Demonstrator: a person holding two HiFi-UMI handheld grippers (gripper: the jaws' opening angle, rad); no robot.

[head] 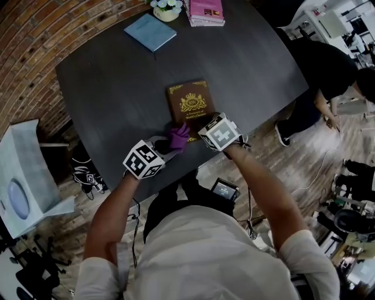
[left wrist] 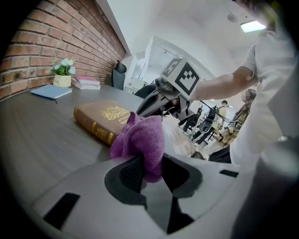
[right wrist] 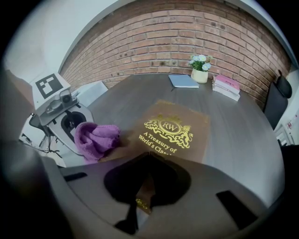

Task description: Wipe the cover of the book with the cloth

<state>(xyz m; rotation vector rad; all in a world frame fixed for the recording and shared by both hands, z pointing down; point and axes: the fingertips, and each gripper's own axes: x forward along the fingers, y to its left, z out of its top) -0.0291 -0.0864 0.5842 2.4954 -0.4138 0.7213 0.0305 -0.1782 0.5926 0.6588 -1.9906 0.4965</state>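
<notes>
The left claw [left wrist: 152, 170] is gripping a bunched purple cloth [left wrist: 140, 137], its two jaws pressing on the lower fold while the rest of the cloth is bulging out ahead of them. The cloth is touching the near left corner of the book [left wrist: 100, 119], which is lying flat with its brown, gold-printed cover facing up. In the head view the left claw [head: 167, 145] is reaching in from the left, level with the book's near edge, and the cloth [head: 179, 137] is sitting between the two claws.

The right claw [right wrist: 145, 186] is standing closed, jaws together, its tips bearing down on the near edge of the book [right wrist: 177, 130]; whether anything is being pinched between them cannot be told. In the head view the right claw [head: 199, 130] is meeting the book [head: 188, 105] at its near right corner.

The book is lying near the front edge of a dark table [head: 117, 76]. At the far side a blue notebook [head: 150, 31], a flower pot [head: 166, 9] and a stack of pink books [head: 205, 12] are resting, well apart from the book. A brick wall [head: 23, 35] is running behind the table, and a person [head: 328, 70] is standing beside it at the right.
</notes>
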